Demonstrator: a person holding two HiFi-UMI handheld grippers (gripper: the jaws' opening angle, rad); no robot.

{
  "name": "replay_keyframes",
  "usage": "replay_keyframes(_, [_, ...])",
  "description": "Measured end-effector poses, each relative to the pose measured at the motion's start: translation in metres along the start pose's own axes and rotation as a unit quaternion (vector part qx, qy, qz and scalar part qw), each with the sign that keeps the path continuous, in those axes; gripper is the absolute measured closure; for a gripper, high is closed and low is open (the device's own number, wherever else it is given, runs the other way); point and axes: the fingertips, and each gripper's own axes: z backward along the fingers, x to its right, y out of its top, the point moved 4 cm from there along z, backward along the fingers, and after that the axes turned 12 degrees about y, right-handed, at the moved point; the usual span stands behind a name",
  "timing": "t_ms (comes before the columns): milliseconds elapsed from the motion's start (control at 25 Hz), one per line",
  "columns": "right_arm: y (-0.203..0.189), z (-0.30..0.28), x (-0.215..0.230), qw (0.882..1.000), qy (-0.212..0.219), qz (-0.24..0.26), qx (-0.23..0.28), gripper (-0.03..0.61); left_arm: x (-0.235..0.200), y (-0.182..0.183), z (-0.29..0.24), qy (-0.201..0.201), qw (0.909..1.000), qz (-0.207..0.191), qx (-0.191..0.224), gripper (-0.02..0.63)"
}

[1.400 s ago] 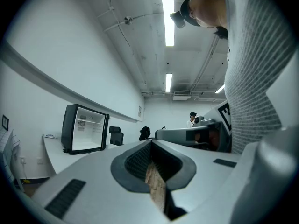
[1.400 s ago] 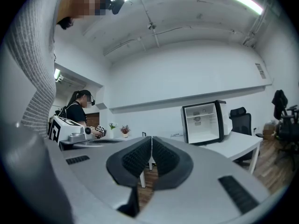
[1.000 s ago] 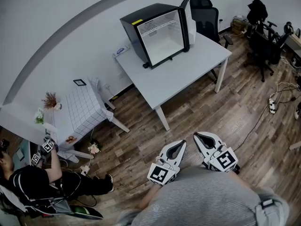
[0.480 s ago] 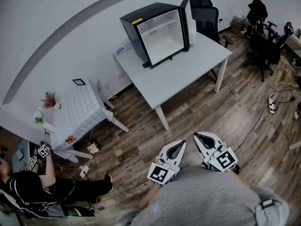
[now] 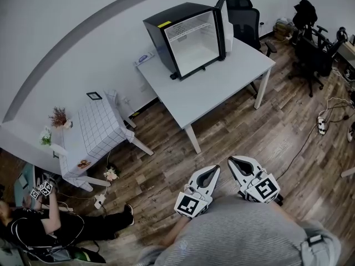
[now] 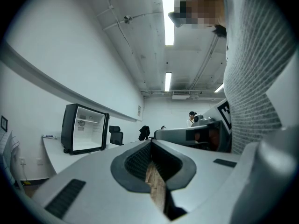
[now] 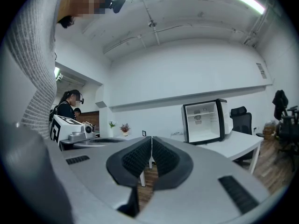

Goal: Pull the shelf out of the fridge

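A black mini fridge (image 5: 191,37) stands with its door open at the back of a white table (image 5: 222,87), far ahead of me. A thin white shelf (image 5: 190,31) sits high inside it. The fridge also shows in the left gripper view (image 6: 86,134) and in the right gripper view (image 7: 205,122). My left gripper (image 5: 212,169) and right gripper (image 5: 234,160) are held close to my body, over the wood floor, well short of the table. Both are shut with nothing between the pads, as the left gripper (image 6: 151,143) and right gripper (image 7: 151,141) show in their own views.
A small table with a checked cloth (image 5: 97,129) stands to the left. Office chairs (image 5: 244,18) (image 5: 310,54) stand behind and to the right of the white table. A person (image 5: 39,226) sits on the floor at lower left. Cables and a power strip (image 5: 321,123) lie at right.
The person at lower left has lowered an arm and sunk further down. My two grippers have not moved, and the fridge looks the same.
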Motion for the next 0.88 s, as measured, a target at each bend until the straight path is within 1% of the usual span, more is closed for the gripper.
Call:
replay_keyframes(240, [-0.003, -0.010, -0.003, 1.000, 0.004, 0.002, -0.004, 0.565, -0.011, -0.002, 0.003, 0.006, 1.0000, 0.002, -0.003, 0.601])
replay_keyframes(440, [-0.008, -0.011, 0.004, 1.000, 0.000, -0.007, -0.011, 0.565, -0.014, -0.005, -0.001, 0.006, 1.0000, 0.003, -0.007, 0.601])
replay_keyframes(680, [-0.008, -0.022, 0.025, 1.000, 0.005, -0.009, -0.010, 0.565, -0.028, -0.006, -0.018, 0.018, 0.9998, 0.001, -0.007, 0.601])
replay_keyframes(880, [0.002, -0.037, 0.057, 1.000, 0.015, -0.006, -0.003, 0.565, -0.041, -0.007, -0.047, 0.030, 0.9995, 0.008, -0.011, 0.601])
